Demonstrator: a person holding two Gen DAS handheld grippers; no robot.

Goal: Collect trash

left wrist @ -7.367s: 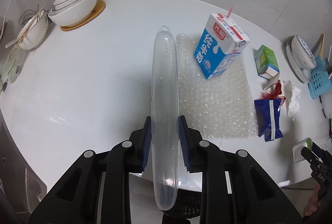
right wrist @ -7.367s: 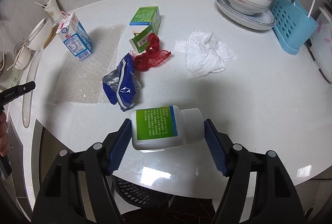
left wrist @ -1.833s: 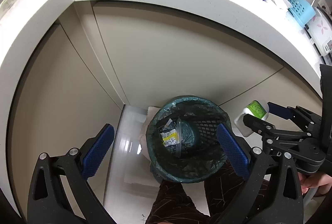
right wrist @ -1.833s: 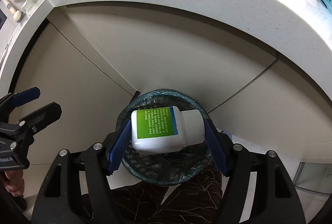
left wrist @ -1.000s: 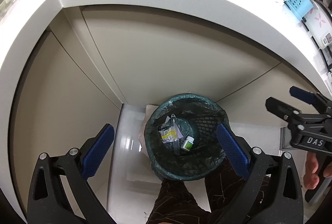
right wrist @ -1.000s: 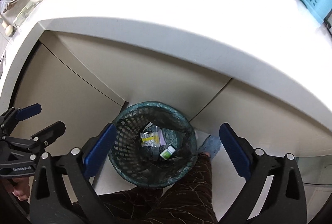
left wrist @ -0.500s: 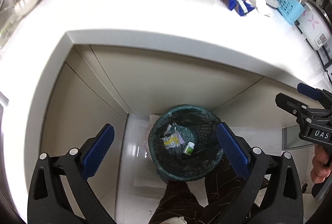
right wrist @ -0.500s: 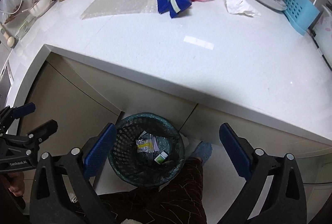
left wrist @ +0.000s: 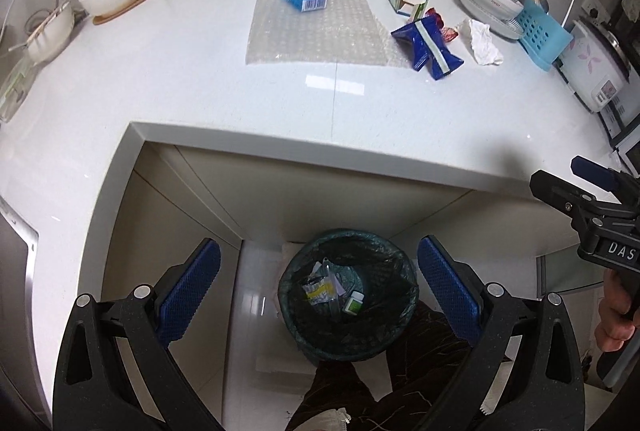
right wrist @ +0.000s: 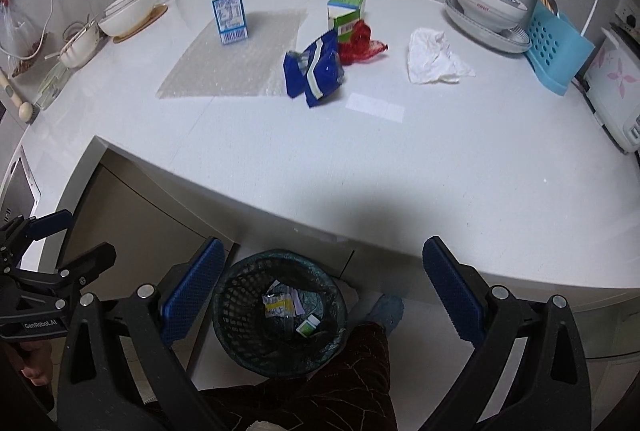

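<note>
— Since a moment ago we've lifted both cameras higher: the white countertop (left wrist: 200,79) now fills the upper half of each view, where before we mostly saw the cabinet fronts below it.

— And our tools? The left gripper (left wrist: 318,295) has its blue pads spread wide with nothing between them, and the right gripper (right wrist: 320,295) is spread just as wide and bare.

— We see the trash basket (right wrist: 240,343) on the floor under the counter's edge, lined with a dark bag. Inside lie the small white bottle with the green label (right wrist: 309,325), a clear plastic case (left wrist: 332,291) and some yellow-and-white wrappers (right wrist: 280,301).

— What's left up top? On the bubble wrap sheet (right wrist: 236,59) stands the blue-and-white milk carton (right wrist: 229,5), a straw in its top. Just beside the sheet lies the blue snack bag (right wrist: 316,71), touching the red mesh netting (right wrist: 360,43), with the open green box (right wrist: 346,13) behind that. The crumpled white tissue (right wrist: 434,57) lies apart, nearer the stacked bowls (right wrist: 490,7) and the blue utensil rack (right wrist: 558,43).

— Our patterned trouser leg (right wrist: 340,383) sits against the basket.
</note>
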